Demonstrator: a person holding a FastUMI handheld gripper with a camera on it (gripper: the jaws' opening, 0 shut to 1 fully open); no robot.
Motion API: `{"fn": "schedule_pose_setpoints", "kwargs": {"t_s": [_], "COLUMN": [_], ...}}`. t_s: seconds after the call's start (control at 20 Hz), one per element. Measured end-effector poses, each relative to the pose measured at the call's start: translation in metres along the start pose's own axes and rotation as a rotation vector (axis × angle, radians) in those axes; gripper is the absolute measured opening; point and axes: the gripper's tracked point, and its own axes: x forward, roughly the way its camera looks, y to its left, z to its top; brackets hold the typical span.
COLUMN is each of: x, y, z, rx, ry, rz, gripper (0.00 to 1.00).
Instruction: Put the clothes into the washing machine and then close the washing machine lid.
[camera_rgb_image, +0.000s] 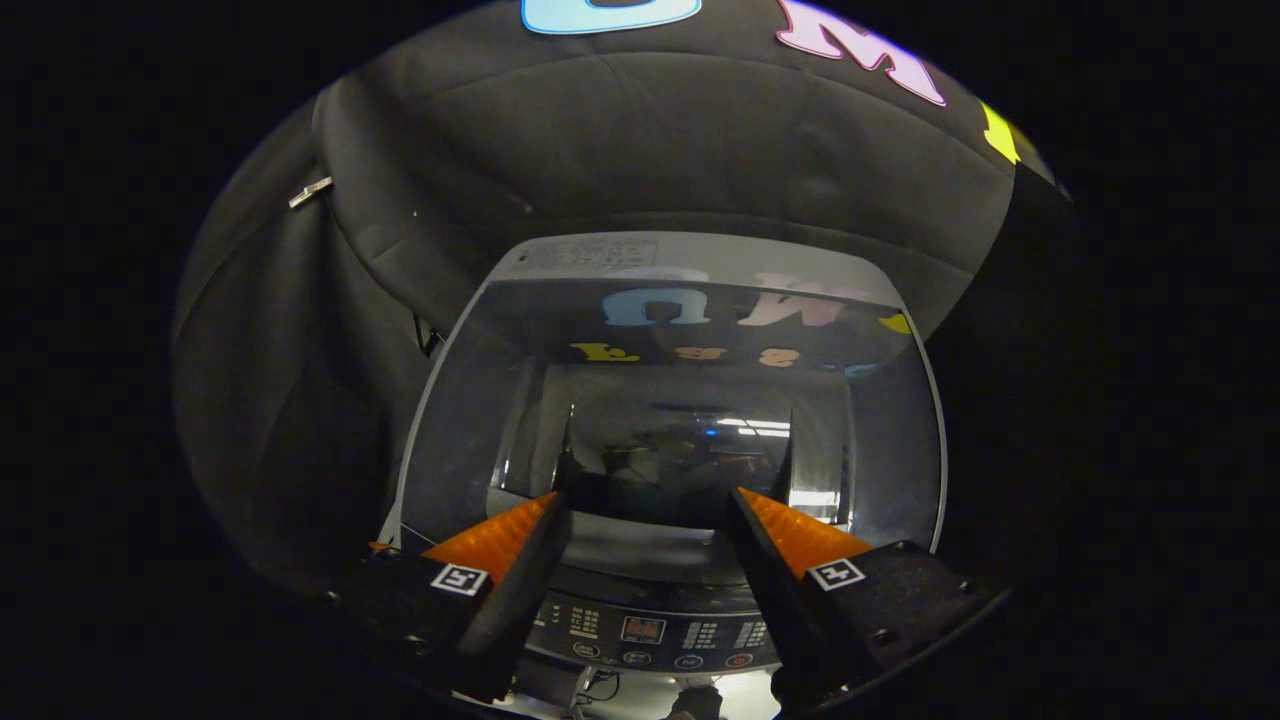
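While my gripper (648, 500) hangs spread and empty over the washing machine (930, 480), its closed glass lid (660, 400) mirrors glare, hiding the drum.

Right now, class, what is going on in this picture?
A person's handheld gripper hovers over a top-loading washing machine, its fingers spread apart and holding nothing. The machine's glass lid lies flat and closed beyond the fingers, reflecting the booth. The control panel sits below, between the fingers. No clothes are visible, so whether any went inside cannot be told through the dark glass.
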Motion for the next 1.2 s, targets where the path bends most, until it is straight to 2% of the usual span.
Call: {"fn": "schedule_pose_setpoints", "kwargs": {"t_s": [0.15,0.3,0.5,0.7,0.95,1.2], "x": [-0.025,-0.074,-0.179,-0.289,-0.401,-0.478], "y": [0.001,-0.003,-0.028,-0.059,-0.136,-0.246], "z": [0.026,0.072,0.142,0.186,0.223,0.244], "rx": [0.008,0.022,0.01,-0.014,0.025,0.026], "ry": [-0.058,-0.153,-0.351,-0.547,-0.736,-0.863], "rz": [0.02,0.045,0.087,0.106,0.108,0.029], "gripper": [1.0,1.0,1.0,1.0,0.99,0.99]}}
